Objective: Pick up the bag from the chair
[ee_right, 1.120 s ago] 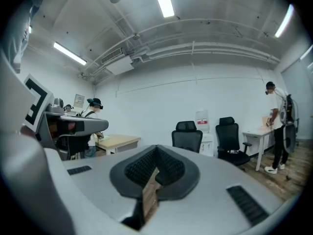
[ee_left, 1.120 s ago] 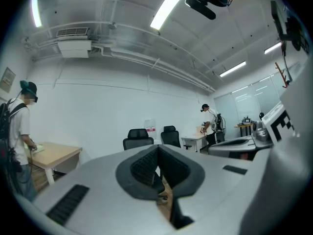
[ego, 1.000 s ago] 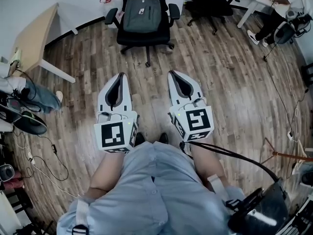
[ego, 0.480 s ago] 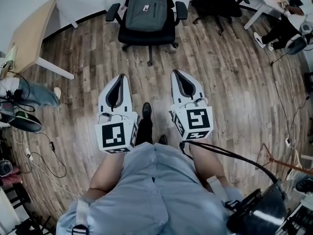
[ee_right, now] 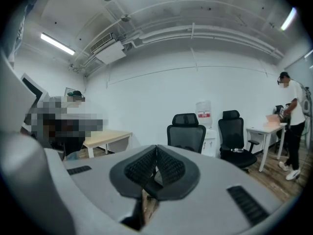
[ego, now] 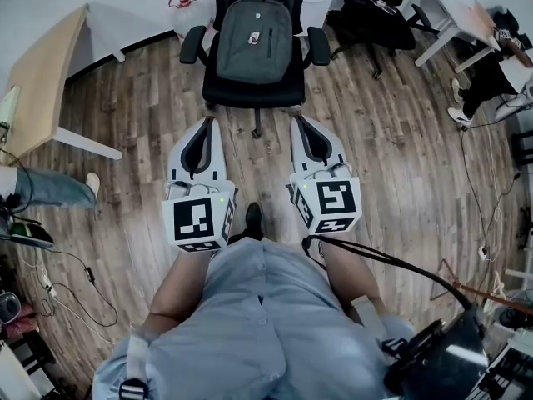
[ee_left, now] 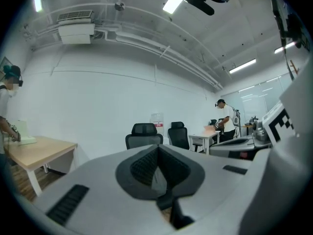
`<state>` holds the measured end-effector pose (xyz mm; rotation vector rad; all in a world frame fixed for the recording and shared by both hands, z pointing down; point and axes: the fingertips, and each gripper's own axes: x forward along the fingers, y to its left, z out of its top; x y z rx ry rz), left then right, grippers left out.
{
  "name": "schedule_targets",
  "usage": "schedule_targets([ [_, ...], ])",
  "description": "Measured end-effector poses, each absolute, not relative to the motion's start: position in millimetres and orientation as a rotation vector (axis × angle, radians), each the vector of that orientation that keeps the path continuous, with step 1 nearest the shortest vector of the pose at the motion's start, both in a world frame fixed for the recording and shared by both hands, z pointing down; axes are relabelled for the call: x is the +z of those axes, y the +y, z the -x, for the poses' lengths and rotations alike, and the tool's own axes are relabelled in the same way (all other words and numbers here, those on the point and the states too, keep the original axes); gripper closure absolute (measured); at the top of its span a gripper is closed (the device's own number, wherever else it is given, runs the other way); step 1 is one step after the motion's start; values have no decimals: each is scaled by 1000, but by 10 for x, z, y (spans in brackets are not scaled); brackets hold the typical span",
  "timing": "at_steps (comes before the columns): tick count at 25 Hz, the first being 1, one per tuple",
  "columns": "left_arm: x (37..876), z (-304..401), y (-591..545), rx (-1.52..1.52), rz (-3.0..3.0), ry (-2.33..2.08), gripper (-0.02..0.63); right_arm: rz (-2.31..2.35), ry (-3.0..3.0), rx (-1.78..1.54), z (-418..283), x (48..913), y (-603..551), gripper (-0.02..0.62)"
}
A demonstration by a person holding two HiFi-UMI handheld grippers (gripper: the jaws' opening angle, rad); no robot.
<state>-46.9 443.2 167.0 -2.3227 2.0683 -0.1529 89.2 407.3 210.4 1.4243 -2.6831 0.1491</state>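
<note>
- Grey backpack (ego: 254,30) upright on the seat of the black office chair (ego: 250,92), leaning on its backrest, top centre of the head view.
- Left gripper (ego: 202,128) and right gripper (ego: 302,125) side by side at mid-frame, both pointed toward the chair, tips close under its seat edge in the frame, clear of backpack and chair.
- Jaws of both pressed together, nothing pinched between them, as both the left and right gripper views show.
- In those two views, only the chair's backrest above the gripper bodies; backpack hidden behind them.
- Judged stage: approach only; nothing gripped or lifted yet.
- Left to do, by that reading: closing the remaining gap, spreading the jaws, gripping a strap or the top of the backpack, lifting it off the seat.
</note>
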Motion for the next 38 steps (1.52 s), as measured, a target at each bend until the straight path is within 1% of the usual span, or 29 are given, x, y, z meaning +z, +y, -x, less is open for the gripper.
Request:
schedule_targets([
  [4,1608,679,3994,-120,2327,2037,603,-1464,-2658,116,-742,2034,3668,594],
  [13,1695,883,3387,-109,2362,2042,603,-1495,-2624,112,-704,2047,3170,594],
  [19,1878,826,3007,-178,2384,2028,603,-1528,-2611,175,-783,2242,2777,594],
  [26,2060,766,2223,-266,2377,2052,603,-1528,-2619,238,-867,2411,1970,594],
  [34,1984,505,1308,-328,2325,2067,603,-1479,-2655,291,-1082,2435,962,594],
  [38,1881,511,938,-321,2294,2069,603,-1467,-2676,275,-1061,2369,543,594],
])
